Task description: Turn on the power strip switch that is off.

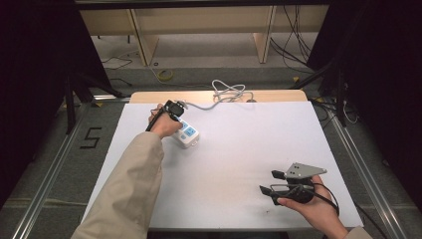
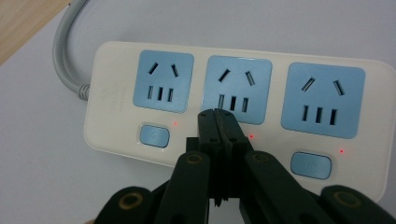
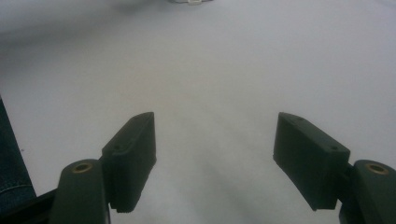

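The left tongs [image 2: 218, 122], jaws pressed together and gripping nothing, hovered at the strip's [image 2: 116, 100] middle switch, its long axis crosswise ahead. The right tongs [image 3: 214, 154] gaped wide, empty, far from it.

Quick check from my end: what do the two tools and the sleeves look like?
Both tools are black with two flat-padded jaws and brass-coloured rivets. The left tool sits beyond a beige sleeve. The right tool carries a grey three-cornered plate and a black cable.
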Motion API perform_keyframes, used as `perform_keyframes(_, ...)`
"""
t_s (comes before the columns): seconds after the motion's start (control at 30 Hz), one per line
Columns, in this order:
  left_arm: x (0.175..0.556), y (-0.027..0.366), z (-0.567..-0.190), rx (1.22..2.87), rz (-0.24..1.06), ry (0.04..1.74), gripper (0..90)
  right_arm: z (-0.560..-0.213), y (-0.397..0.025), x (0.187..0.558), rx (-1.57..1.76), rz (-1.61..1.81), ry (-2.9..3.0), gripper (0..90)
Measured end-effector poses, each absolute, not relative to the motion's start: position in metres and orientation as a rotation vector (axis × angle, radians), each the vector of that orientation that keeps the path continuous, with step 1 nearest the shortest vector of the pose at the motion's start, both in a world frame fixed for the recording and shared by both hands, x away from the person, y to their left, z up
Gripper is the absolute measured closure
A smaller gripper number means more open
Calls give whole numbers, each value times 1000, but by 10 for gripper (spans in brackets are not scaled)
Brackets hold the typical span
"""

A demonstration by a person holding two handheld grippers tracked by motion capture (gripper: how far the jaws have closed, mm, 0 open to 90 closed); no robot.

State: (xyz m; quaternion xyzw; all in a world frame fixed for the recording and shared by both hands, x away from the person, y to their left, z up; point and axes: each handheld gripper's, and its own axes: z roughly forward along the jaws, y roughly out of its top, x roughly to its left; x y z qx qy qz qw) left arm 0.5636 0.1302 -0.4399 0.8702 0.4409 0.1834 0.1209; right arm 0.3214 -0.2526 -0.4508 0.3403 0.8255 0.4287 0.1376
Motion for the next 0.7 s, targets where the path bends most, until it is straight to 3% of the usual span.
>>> perform_keyframes(0.53,560,130,-436,2501,549,1261,894,-450,-253,322,983,1241,2387,302)
perform_keyframes(0.6,560,131,-435,2492,557,1267,828,-450,-253,321,982,1242,2387,302)
perform_keyframes(0.7,560,133,-434,2477,561,1275,821,-450,-253,321,988,1244,2384,302)
